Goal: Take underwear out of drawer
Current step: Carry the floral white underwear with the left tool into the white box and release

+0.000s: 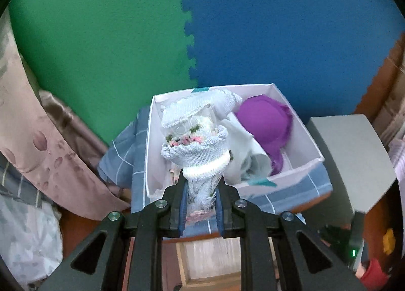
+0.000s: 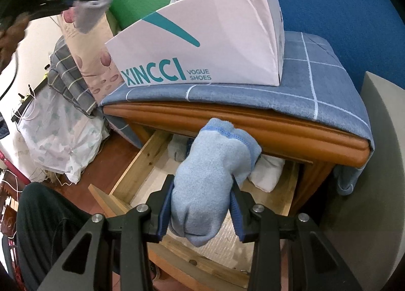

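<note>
Left gripper (image 1: 201, 184): black jaws with blue pads pinching the lower end of a pale blue knitted garment (image 1: 195, 144), held above the open white box (image 1: 296, 167).
Knitted garment: ribbed knit with a white band, a ruffled edge and a row of small pink and green stitched flowers; it looks like a rolled sock or similar small item, though the view is too close to be sure.
Right gripper (image 2: 202, 202): jaws pinching a soft, fuzzy light blue bundle (image 2: 215, 162) with a darker blue hem, held over the open drawer (image 2: 141, 164).
Drawer: pale bare wood, pulled out from an orange-brown wooden cabinet (image 2: 278, 131); a white folded piece (image 2: 265, 174) and a grey-blue one (image 2: 179, 149) lie at its back.
White box: glossy cardboard shoebox with teal lettering, standing on a blue checked cloth (image 2: 316, 93) that covers the cabinet top.
Box contents: a purple, smooth, rounded piece (image 1: 265, 124) and white crumpled fabric (image 1: 243, 154).
Wall: green (image 1: 101, 38) and blue (image 1: 291, 25) foam tiles with interlocking toothed edges.
</note>
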Demonstrator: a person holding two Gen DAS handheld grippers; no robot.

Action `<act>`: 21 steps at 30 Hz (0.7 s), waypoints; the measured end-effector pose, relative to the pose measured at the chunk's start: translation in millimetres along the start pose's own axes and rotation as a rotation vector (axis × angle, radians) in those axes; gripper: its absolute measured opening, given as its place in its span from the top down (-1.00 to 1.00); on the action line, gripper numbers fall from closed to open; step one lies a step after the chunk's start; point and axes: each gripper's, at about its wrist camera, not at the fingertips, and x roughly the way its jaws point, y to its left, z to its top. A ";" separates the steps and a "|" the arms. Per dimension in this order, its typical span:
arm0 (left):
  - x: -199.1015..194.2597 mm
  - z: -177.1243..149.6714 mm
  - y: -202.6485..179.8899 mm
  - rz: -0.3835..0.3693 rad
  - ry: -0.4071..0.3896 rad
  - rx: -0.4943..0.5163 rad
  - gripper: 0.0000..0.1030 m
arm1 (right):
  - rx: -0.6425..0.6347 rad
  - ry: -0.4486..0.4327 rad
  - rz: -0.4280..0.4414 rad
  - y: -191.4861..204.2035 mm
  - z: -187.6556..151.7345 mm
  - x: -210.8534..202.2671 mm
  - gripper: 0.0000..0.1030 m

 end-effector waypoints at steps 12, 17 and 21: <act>95.2 26.8 3.6 0.045 0.122 -0.053 0.69 | -0.014 0.003 0.023 2.1 -1.0 -1.1 0.22; 122.8 25.3 8.7 0.069 0.173 -0.065 0.68 | -0.016 -0.002 0.031 2.7 0.0 -2.7 0.22; 138.1 22.4 14.2 0.065 0.203 -0.096 0.63 | -0.011 0.002 0.031 1.7 0.1 -1.9 0.22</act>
